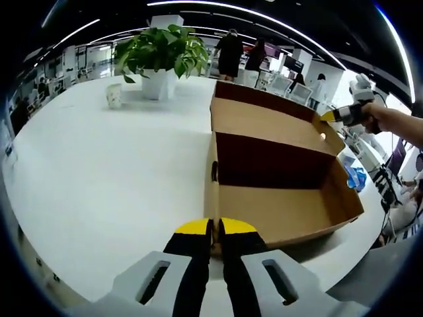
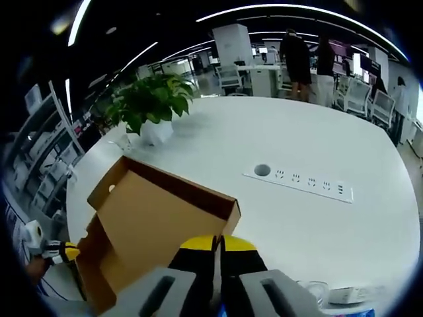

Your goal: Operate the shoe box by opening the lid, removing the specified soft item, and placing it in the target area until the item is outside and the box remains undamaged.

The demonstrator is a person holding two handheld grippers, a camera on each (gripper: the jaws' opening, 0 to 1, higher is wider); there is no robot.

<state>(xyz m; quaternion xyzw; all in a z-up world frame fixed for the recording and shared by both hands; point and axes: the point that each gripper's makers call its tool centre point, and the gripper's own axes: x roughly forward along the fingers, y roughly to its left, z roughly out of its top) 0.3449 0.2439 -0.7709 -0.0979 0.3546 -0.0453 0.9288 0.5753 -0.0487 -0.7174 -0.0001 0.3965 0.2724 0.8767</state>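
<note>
An open brown cardboard shoe box point(image 1: 277, 211) lies on the white table point(image 1: 106, 178), its lid point(image 1: 264, 119) folded back behind it. Bare cardboard is all I see of its floor. My left gripper point(image 1: 213, 228), yellow-tipped, is shut on the box's near side wall at the front corner. From the right, a hand holds my right gripper point(image 1: 330, 115) against the lid's far edge. In the right gripper view, the lid point(image 2: 152, 218) slopes up in front of the right gripper point(image 2: 217, 243), whose jaws are shut on its rim. The left gripper point(image 2: 59, 252) shows low at the left.
A potted green plant point(image 1: 158, 56) and a small cup point(image 1: 114, 96) stand at the table's far side. A white socket strip point(image 2: 301, 183) and a cable hole point(image 2: 262, 170) are set in the tabletop. People point(image 2: 297, 56) stand among desks and chairs beyond.
</note>
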